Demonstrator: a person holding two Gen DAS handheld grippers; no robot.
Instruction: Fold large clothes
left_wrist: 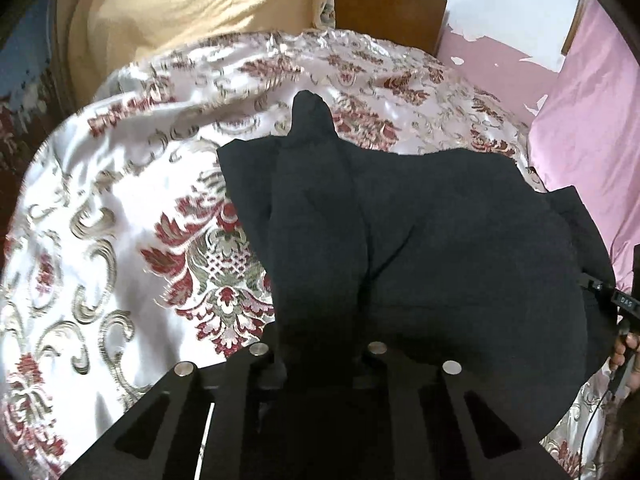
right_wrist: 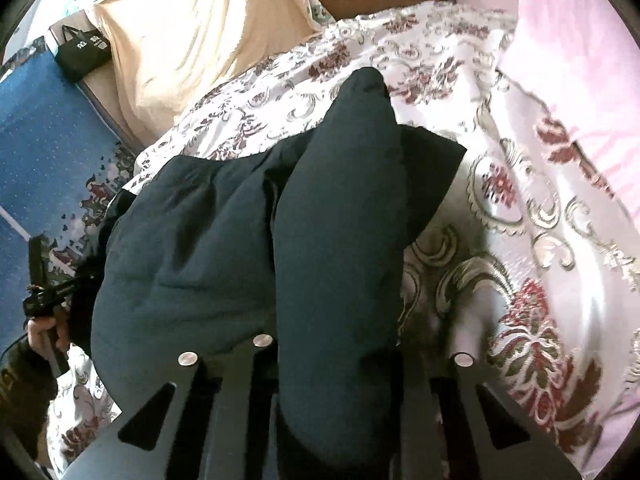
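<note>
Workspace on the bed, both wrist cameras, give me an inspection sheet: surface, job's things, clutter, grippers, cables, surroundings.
Surface: bedspread with red and grey floral pattern, rumpled, covering the bed.
Job's things: one dark garment, bunched, its near edge drawn up into both grippers, the far part lying on the bedspread.
Clutter: black bag on a ledge beside the bed.
Grippers: left gripper shut on the dark garment; right gripper shut on the dark garment, fingertips buried in fabric.
Cables: a thin black cable hangs below the hand at the left view's right edge.
Surroundings: cream pillow, wooden headboard, pink fabric, blue surface.
</note>
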